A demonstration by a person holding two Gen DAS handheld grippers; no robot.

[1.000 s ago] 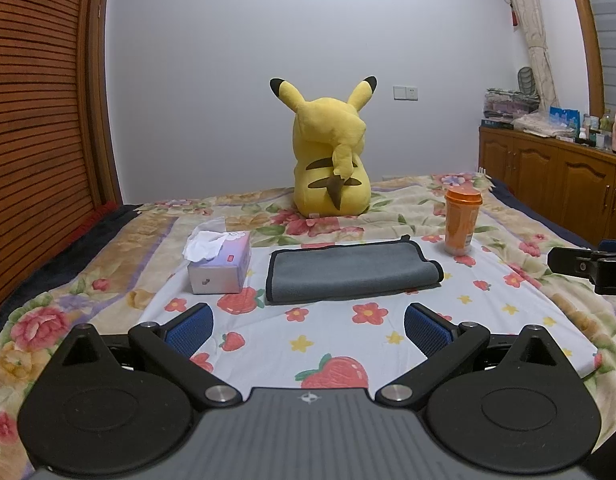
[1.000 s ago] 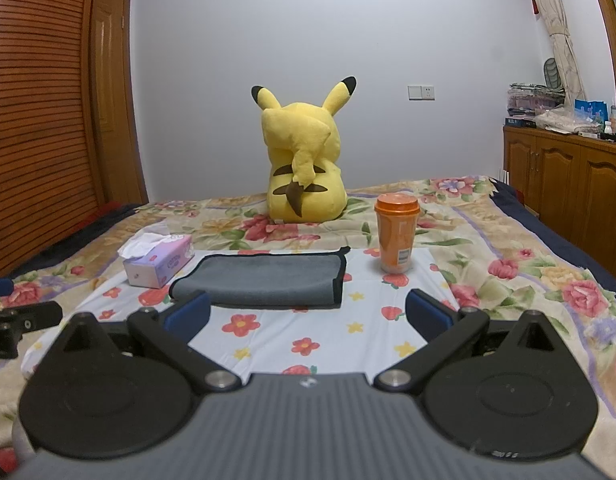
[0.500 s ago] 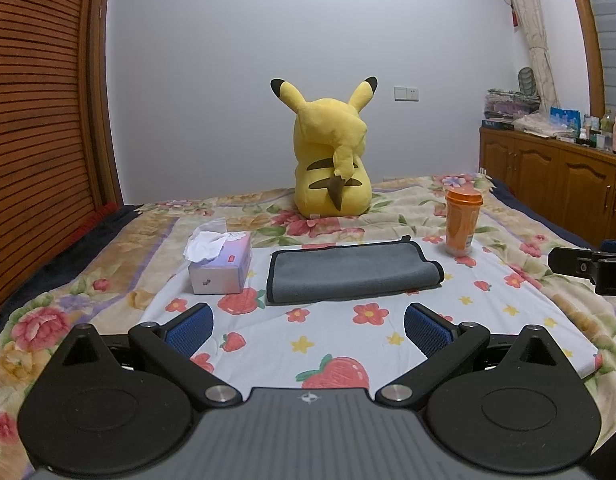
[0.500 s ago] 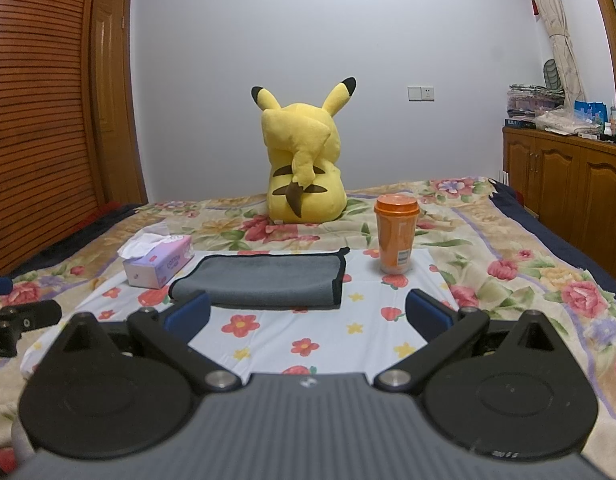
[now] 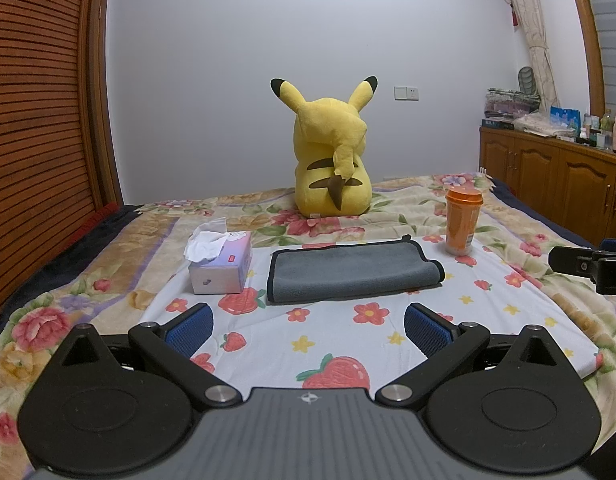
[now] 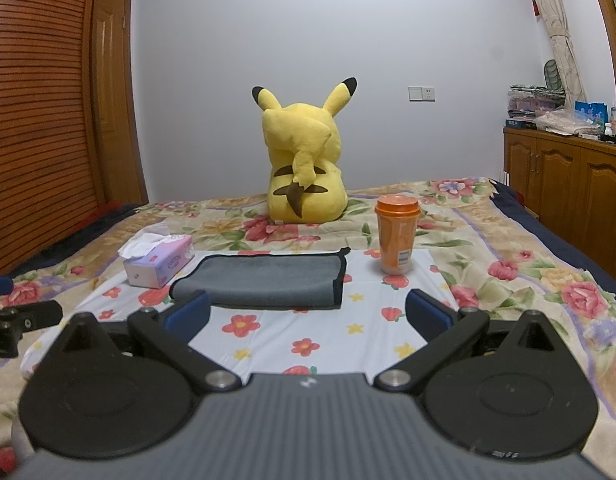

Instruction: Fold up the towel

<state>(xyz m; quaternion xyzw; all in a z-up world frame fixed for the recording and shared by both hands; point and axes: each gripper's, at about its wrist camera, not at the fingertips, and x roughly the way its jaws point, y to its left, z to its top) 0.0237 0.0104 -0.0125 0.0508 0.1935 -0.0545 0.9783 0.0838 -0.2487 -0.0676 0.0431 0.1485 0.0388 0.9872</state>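
Left wrist view: left gripper (image 5: 308, 326) fingers spread apart, empty. Grey towel (image 5: 354, 274) lies folded flat, right of tissue box (image 5: 222, 266), left of orange cup (image 5: 462, 222).

Right wrist view: right gripper (image 6: 308, 314) fingers apart, empty, short of towel (image 6: 264, 280).

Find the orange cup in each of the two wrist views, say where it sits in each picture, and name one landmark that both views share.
Left wrist view: the orange cup stands right of centre, beyond the right end of the grey towel.
Right wrist view: the orange cup stands just right of centre, beside the towel's right end.
Shared landmark: the yellow plush toy at the back, facing the wall.
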